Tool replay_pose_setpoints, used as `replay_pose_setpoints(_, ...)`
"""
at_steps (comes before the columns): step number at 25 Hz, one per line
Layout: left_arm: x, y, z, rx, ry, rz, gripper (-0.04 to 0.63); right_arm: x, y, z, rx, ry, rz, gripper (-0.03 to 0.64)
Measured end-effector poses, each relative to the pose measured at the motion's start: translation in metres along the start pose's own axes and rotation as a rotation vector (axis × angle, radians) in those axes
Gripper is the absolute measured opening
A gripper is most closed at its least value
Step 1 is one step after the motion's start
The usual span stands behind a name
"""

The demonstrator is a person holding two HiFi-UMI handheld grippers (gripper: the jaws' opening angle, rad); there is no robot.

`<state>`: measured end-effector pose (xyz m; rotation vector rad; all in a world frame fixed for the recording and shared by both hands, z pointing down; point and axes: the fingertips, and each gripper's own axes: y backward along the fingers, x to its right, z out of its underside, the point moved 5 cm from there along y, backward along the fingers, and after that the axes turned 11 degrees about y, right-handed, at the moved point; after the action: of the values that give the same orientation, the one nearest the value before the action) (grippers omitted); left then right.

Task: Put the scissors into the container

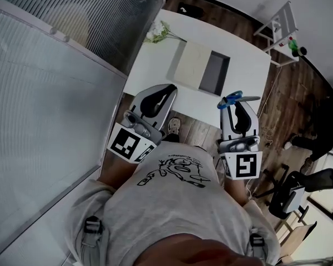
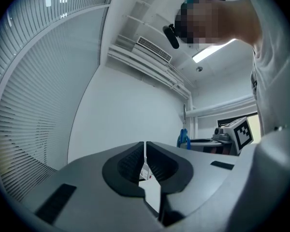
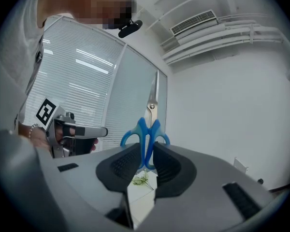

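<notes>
Right gripper (image 3: pixel 146 154) clamps the scissors (image 3: pixel 146 128) by the blue handles, blades running straight out past its tips. Container (image 1: pixel 191 64) lies ahead, slightly left, nearer this gripper. Left gripper (image 2: pixel 145 162) closed, empty.

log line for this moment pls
right tongs: shut on scissors, blades up | left tongs: shut, empty | container: open on white table, scissors not in yet

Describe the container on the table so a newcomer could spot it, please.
On the white table ahead of the person lies a rectangular container, half cream, half dark grey. Its only neighbour there is a sprig of white flowers.
</notes>
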<state>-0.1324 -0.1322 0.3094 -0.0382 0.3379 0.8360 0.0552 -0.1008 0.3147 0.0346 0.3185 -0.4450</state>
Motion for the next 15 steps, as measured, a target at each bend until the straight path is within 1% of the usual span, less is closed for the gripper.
replay_pose_setpoints(7, -0.018, -0.021, -0.003, -0.011, 0.004, 0.038, 0.031, 0.009, -0.019, 0.004, -0.016, -0.007, 0.030, 0.086)
replay_pose_setpoints(15, -0.014, -0.045, 0.003, -0.018, 0.012, 0.072, 0.031, 0.027, -0.015, 0.013, -0.036, -0.009, 0.058, 0.086)
